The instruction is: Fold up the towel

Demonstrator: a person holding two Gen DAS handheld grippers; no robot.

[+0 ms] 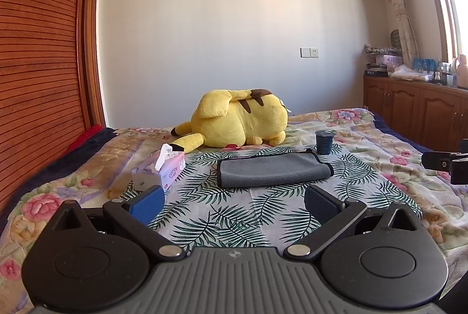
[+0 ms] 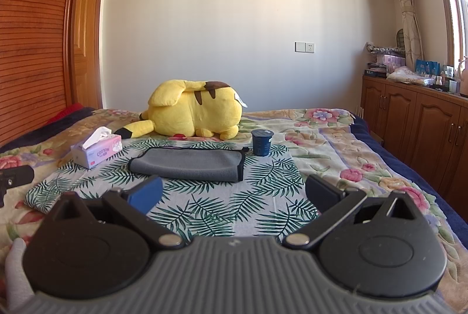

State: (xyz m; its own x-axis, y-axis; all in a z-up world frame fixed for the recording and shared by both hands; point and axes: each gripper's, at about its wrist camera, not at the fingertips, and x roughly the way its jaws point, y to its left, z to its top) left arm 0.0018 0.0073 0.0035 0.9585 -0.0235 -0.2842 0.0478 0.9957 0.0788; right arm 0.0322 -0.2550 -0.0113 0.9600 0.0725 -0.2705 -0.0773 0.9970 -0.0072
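1. A grey towel (image 1: pixel 273 170) (image 2: pixel 188 164) with dark edging lies folded into a flat oblong on a cloth printed with green palm leaves (image 1: pixel 234 214) (image 2: pixel 222 205), which is spread over the flowered bedspread (image 1: pixel 409 167) (image 2: pixel 351 156) of a bed.
2. The left gripper (image 1: pixel 234 201) hangs above the near part of the leaf cloth with its fingers spread wide and nothing between them; the towel sits well ahead of it, untouched.
3. The right gripper (image 2: pixel 234 192) is likewise spread wide and empty, short of the towel's near edge.
4. A pink tissue box (image 1: pixel 163 170) (image 2: pixel 96 151) stands to the left of the towel, a white tissue sticking up from it. Its side reads "COTTON"; the smaller print below is too small to read.
5. A dark blue cup (image 1: pixel 324 141) (image 2: pixel 261 142) stands upright just beyond the towel's far right corner. Its label is not legible.
6. A yellow plush toy (image 1: pixel 237 121) (image 2: pixel 193 109) with brown stripes lies behind the towel, a white tag on it.
7. A white wall switch and socket (image 1: pixel 309 52) (image 2: pixel 304 47) sit on the far wall.
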